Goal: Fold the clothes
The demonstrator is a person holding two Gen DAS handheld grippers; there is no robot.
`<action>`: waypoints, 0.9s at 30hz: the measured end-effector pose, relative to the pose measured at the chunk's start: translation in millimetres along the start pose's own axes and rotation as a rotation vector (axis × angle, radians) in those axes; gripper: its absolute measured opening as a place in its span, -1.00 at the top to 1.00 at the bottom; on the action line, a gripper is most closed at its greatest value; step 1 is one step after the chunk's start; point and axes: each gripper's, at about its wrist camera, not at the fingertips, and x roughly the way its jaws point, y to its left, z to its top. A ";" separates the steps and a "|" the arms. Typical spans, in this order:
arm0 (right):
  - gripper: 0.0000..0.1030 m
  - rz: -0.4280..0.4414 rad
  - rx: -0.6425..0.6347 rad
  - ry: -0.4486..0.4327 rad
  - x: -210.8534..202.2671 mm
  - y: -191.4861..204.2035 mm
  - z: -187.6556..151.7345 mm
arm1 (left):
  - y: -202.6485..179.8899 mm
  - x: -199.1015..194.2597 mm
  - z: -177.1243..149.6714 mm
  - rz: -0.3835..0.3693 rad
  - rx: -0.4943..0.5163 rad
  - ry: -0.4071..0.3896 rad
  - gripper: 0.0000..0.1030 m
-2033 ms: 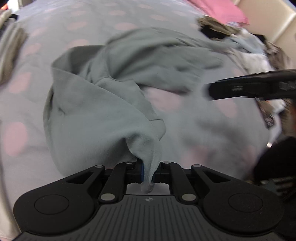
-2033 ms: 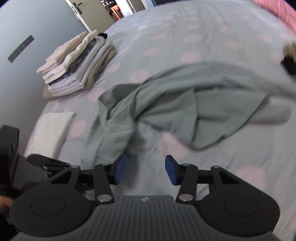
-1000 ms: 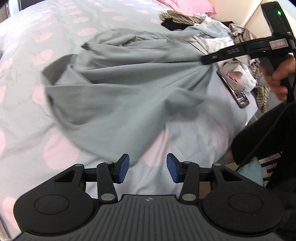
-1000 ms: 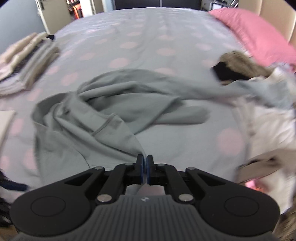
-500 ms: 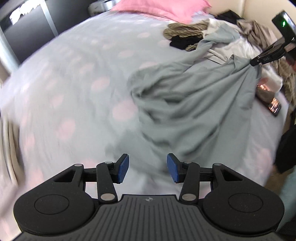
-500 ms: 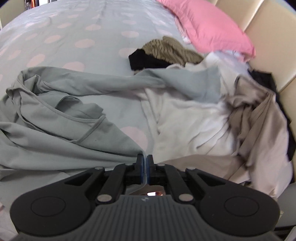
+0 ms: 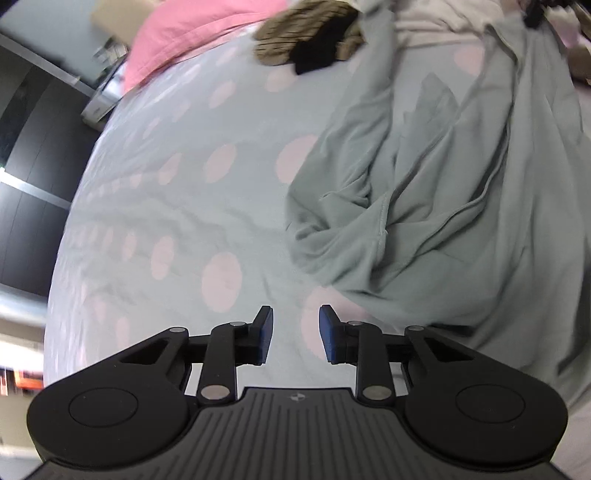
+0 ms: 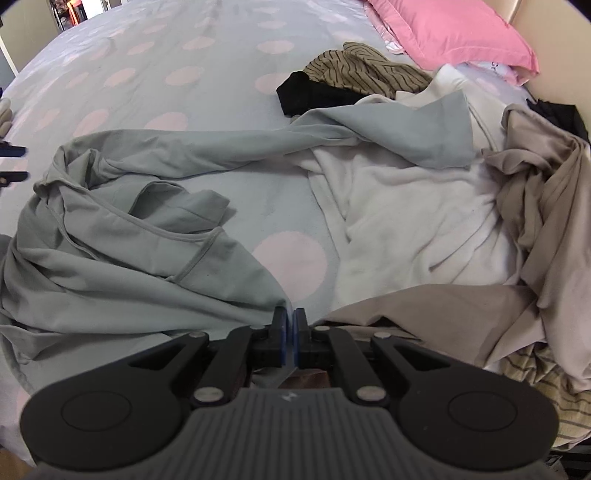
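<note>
A grey-green long-sleeved garment (image 8: 122,258) lies crumpled on the dotted bedsheet (image 8: 177,74); one sleeve stretches toward the clothes pile. My right gripper (image 8: 290,332) is shut on a corner of this garment at its near edge. In the left wrist view the same garment (image 7: 461,206) fills the right side. My left gripper (image 7: 295,332) is open and empty, over bare sheet just left of the garment's edge. The left gripper's tips show at the far left edge of the right wrist view (image 8: 11,162).
A pile of unfolded clothes lies to the right: white (image 8: 413,221), beige (image 8: 546,221), brown striped (image 8: 362,70) and black (image 8: 314,92) pieces. A pink pillow (image 8: 450,33) lies at the head of the bed. Dark furniture (image 7: 26,147) stands beyond the bed's far side.
My left gripper let go of the garment, opened and swung left to the garment's other side. My right gripper shut on a garment corner and pulled it right toward the clothes pile.
</note>
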 end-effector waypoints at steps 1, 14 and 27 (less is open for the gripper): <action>0.92 0.009 0.004 0.002 0.5 -0.8 0.3 | -3.1 5.8 1.4 0.001 0.041 -0.007 0.49; 0.92 0.077 0.034 0.016 3.9 -8.0 4.0 | -31.3 38.7 19.8 0.026 0.218 -0.053 0.91; 0.92 0.135 -0.030 -0.326 -70.5 24.3 3.6 | 66.3 -111.3 -20.6 0.153 -0.541 -0.181 0.99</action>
